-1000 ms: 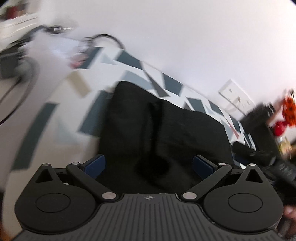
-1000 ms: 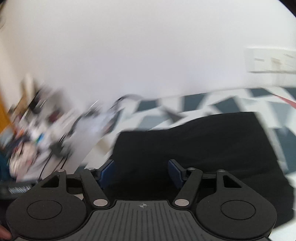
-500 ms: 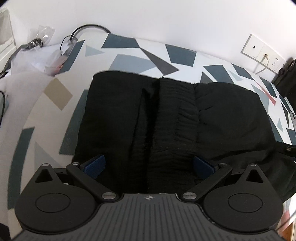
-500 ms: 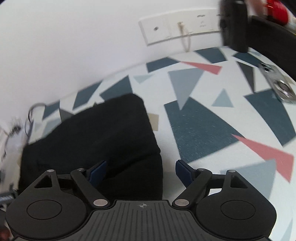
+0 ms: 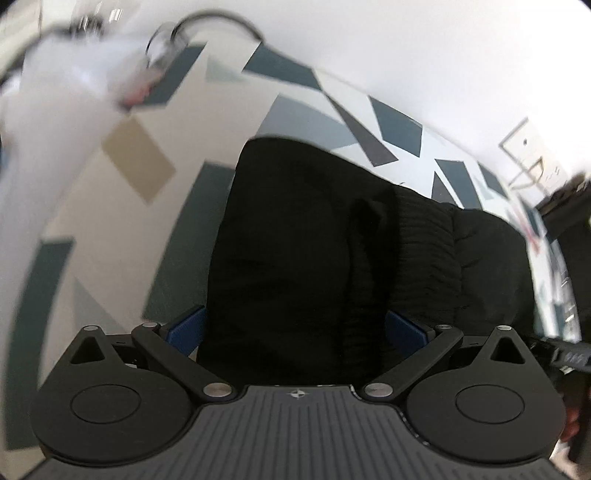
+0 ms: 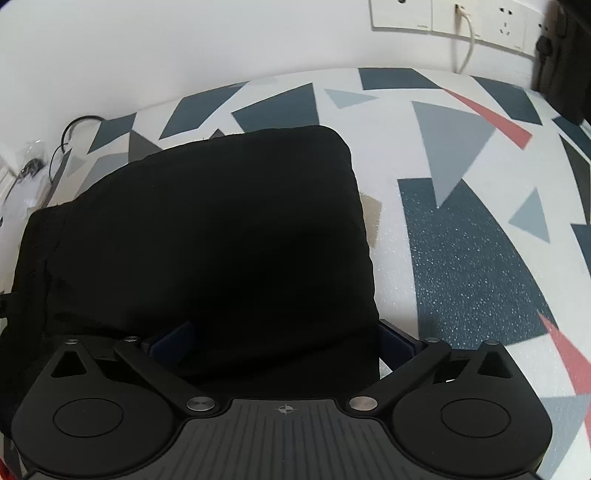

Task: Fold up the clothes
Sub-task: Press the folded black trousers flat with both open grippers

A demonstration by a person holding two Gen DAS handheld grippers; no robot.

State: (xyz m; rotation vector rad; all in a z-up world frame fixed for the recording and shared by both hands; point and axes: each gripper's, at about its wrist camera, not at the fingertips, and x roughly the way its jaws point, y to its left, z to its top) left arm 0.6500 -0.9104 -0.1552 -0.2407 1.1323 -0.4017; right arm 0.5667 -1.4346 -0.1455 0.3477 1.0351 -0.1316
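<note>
A black garment (image 5: 332, 258) lies folded on a table with a triangle-patterned cover (image 5: 122, 206); a ribbed band runs across it. It also shows in the right wrist view (image 6: 207, 236) as a thick folded block. My left gripper (image 5: 295, 328) is open, its blue pads either side of the garment's near left edge. My right gripper (image 6: 284, 336) is open, its jaws spanning the garment's near right corner. Neither gripper holds cloth.
Cables and clear plastic bags (image 5: 147, 62) lie at the far left of the table, also in the right wrist view (image 6: 33, 162). Wall sockets with a plugged cord (image 6: 461, 22) sit on the white wall. Dark objects (image 6: 561, 55) stand at the far right.
The left gripper has swung left and its view is blurred with motion. The right gripper has moved closer to the garment's right corner and opened wider.
</note>
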